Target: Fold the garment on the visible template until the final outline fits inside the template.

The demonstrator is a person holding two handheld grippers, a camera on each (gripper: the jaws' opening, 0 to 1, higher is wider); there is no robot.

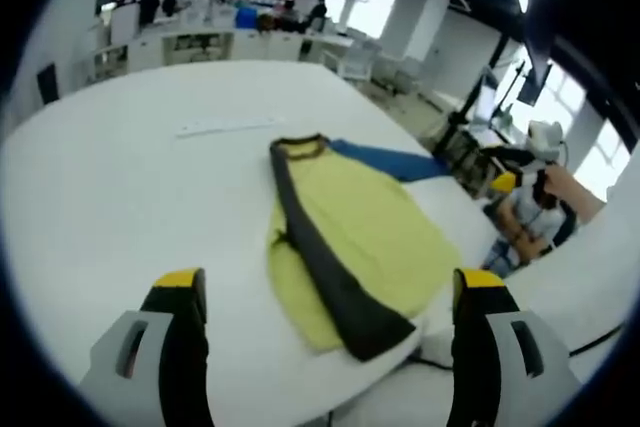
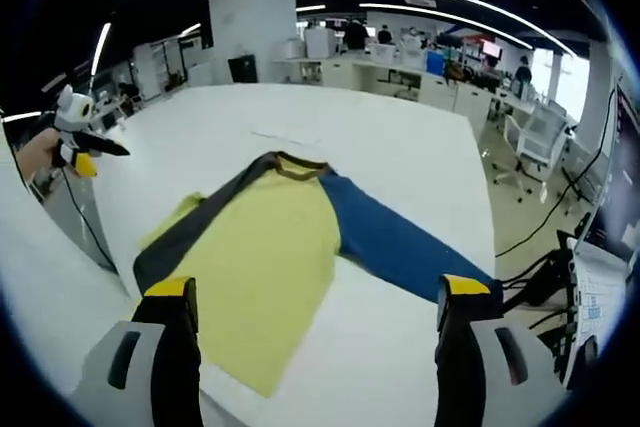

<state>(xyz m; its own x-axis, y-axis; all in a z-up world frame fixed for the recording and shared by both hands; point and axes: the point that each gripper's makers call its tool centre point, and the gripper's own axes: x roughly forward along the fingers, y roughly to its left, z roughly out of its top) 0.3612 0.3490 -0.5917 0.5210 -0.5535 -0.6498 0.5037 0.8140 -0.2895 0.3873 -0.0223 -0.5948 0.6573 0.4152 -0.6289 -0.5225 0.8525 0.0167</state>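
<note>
A yellow shirt with a brown collar lies flat on the white table. Its dark grey sleeve is laid along the body's left side. The blue sleeve stretches out to the right. My left gripper hovers open near the hem, holding nothing. My right gripper is open over the hem too, also holding nothing. Each shows in the other's view, off the table edge: left gripper, right gripper.
A pale strip lies on the table beyond the collar. The table edge runs close to the hem and the blue cuff. A seated person is off the right edge. Desks, chairs and floor cables surround the table.
</note>
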